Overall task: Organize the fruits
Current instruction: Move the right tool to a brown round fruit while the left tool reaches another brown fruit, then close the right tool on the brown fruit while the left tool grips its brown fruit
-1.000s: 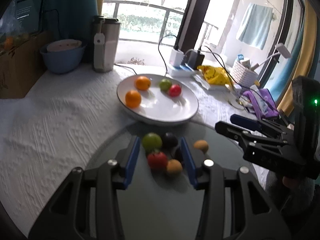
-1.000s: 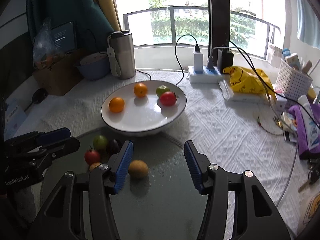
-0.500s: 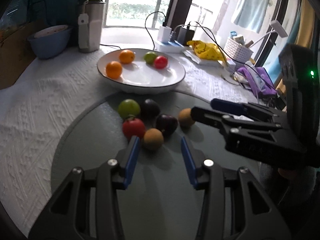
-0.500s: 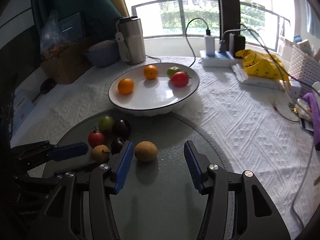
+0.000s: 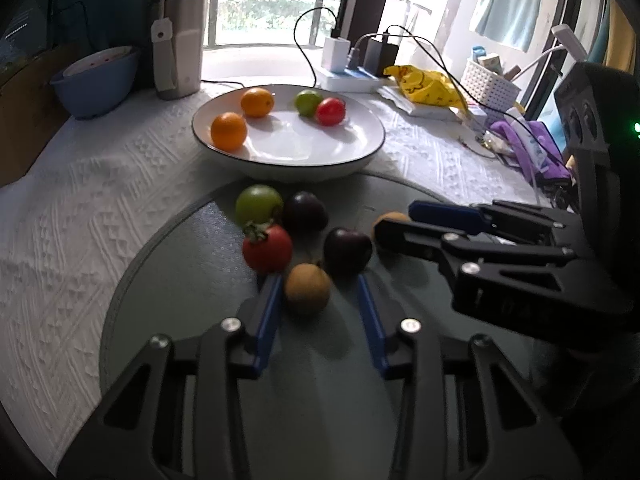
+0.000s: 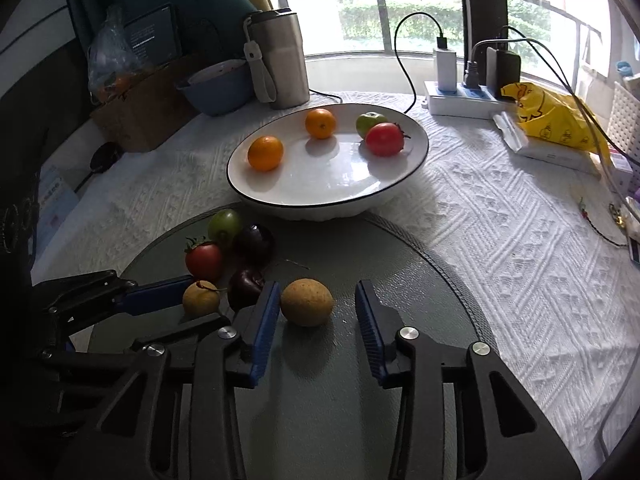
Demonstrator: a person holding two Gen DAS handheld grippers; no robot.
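A white plate (image 5: 360,152) (image 6: 400,176) holds two oranges (image 5: 228,131), a green fruit (image 5: 307,101) and a red tomato (image 5: 330,111). On the round glass mat (image 5: 180,320) lie a green fruit (image 5: 258,205), a red tomato (image 5: 267,249), two dark plums (image 5: 346,249) and two brown fruits. My left gripper (image 5: 318,292) is open, with a small brown fruit (image 5: 307,289) (image 6: 201,299) between its fingertips. My right gripper (image 6: 316,300) is open around a larger brown fruit (image 6: 306,302) (image 5: 388,219), close to its left finger.
A steel flask (image 6: 280,64) and a blue bowl (image 6: 218,90) stand behind the plate. A power strip with cables (image 6: 464,100), a yellow bag (image 6: 552,120) and a white basket (image 5: 490,84) lie at the right. A cardboard box (image 6: 144,112) stands at the left.
Both grippers pulled back from the plate and lowered toward the mat. The left one now brackets the small brown fruit; the right one has closed in on the larger brown fruit.
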